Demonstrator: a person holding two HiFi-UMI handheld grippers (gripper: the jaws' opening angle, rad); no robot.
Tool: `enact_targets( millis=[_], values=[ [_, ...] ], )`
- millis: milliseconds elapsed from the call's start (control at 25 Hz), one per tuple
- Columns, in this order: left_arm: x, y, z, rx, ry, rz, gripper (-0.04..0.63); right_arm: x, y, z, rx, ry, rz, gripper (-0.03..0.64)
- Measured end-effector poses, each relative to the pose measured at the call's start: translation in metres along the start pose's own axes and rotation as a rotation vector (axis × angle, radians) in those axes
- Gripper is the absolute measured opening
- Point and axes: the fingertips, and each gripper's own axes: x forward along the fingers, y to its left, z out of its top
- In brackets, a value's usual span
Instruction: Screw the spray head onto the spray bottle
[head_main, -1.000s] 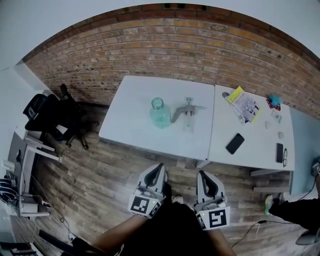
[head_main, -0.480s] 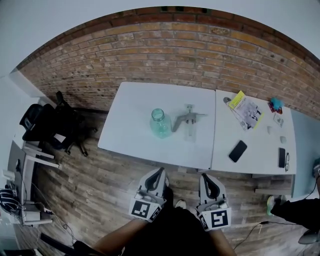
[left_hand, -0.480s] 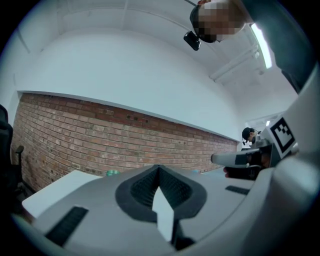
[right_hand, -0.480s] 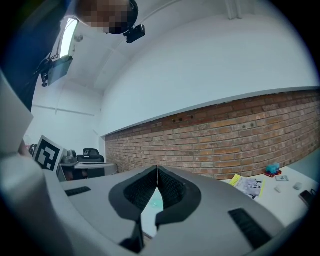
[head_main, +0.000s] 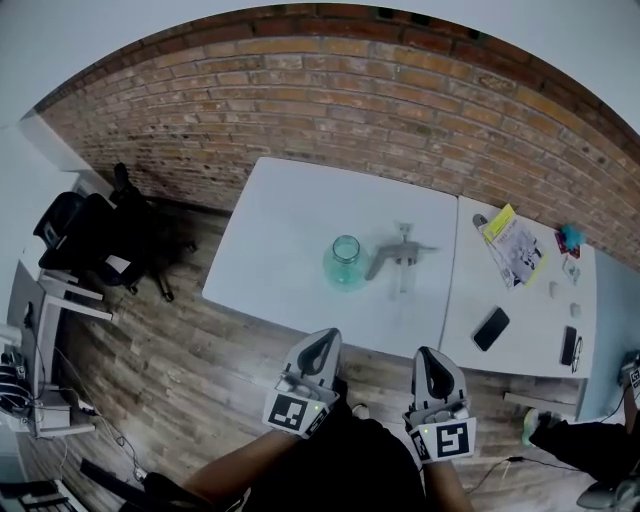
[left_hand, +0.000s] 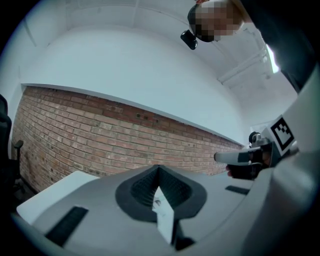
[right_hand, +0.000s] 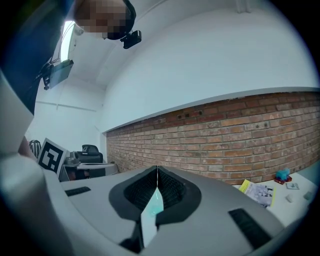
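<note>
My left gripper (head_main: 321, 340) and right gripper (head_main: 430, 358): jaws closed, empty, short of the table (head_main: 270, 250); bottle (head_main: 346, 263) upright, spray head (head_main: 398, 256) lying just beside it; best open both, left for bottle, right for spray head.

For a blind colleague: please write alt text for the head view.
A clear spray bottle stands beside a loose spray head on a white table; nearer the camera, the left gripper and right gripper are held shut and empty, short of it. Brick wall behind.
</note>
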Motion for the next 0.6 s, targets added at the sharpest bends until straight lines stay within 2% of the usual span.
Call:
enact_targets(
  millis=[240,600],
  values=[
    [0.019,0.047,0.0,-0.054,0.006,0.008,0.002,0.04,0.004,0.001,0.0,0.03,-0.032,0.008],
    [0.031,0.08,-0.008,-0.024,0.031,-0.038,0.002,0.08,0.021,0.001,0.005,0.042,-0.06,0.008]
  ],
)
